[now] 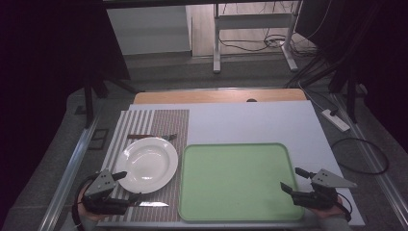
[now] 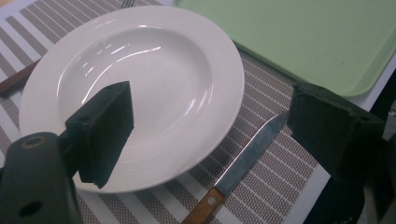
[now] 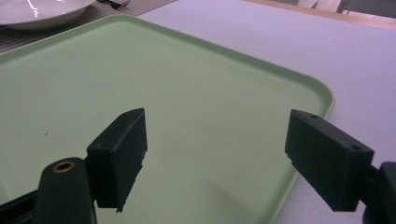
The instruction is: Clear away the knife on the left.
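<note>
While my left tongs (image 1: 129, 185) gape over the white plate's (image 1: 146, 164) near rim beside the knife (image 1: 149, 204), my right tongs (image 1: 293, 179) hang open above the green tray's (image 1: 231, 178) bare right edge.

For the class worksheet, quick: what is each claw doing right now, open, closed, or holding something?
Left claw: open, empty, over the white plate rim, near the knife.
Right claw: open, empty, above the green tray.
</note>
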Demonstrator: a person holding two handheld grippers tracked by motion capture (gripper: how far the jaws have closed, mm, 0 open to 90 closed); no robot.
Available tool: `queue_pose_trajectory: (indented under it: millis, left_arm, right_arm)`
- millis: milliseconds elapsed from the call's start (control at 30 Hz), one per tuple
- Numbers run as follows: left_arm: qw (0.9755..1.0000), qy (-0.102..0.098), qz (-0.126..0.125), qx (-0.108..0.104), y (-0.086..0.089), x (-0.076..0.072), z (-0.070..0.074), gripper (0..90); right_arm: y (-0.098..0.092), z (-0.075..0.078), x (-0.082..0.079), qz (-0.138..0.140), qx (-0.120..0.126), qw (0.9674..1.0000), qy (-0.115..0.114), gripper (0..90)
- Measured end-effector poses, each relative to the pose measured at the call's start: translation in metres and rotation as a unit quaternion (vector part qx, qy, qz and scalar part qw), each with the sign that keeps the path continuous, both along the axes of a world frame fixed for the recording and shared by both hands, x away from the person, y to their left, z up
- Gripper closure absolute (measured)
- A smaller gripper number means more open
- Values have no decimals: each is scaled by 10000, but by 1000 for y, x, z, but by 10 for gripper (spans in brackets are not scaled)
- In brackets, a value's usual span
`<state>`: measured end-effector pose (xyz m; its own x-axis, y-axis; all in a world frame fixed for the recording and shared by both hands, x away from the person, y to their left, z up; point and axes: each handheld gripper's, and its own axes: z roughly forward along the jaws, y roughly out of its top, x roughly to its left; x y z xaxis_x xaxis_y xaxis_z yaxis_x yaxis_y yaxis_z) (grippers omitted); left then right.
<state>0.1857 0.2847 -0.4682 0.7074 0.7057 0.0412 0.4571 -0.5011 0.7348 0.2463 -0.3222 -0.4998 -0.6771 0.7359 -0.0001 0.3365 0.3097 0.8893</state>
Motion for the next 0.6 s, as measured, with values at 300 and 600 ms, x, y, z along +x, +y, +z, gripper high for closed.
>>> queue_pose_trajectory:
  millis: [300,600]
  left_arm:
    - [9992,223,-48,340,6,2,-3,161]
    - [9964,425,-163,717,14,2,-7,175]
  right_arm:
    - [0,0,0,-1,-33,10000,14,210]
    - [0,-1,0,-7,-57,10000,24,210]
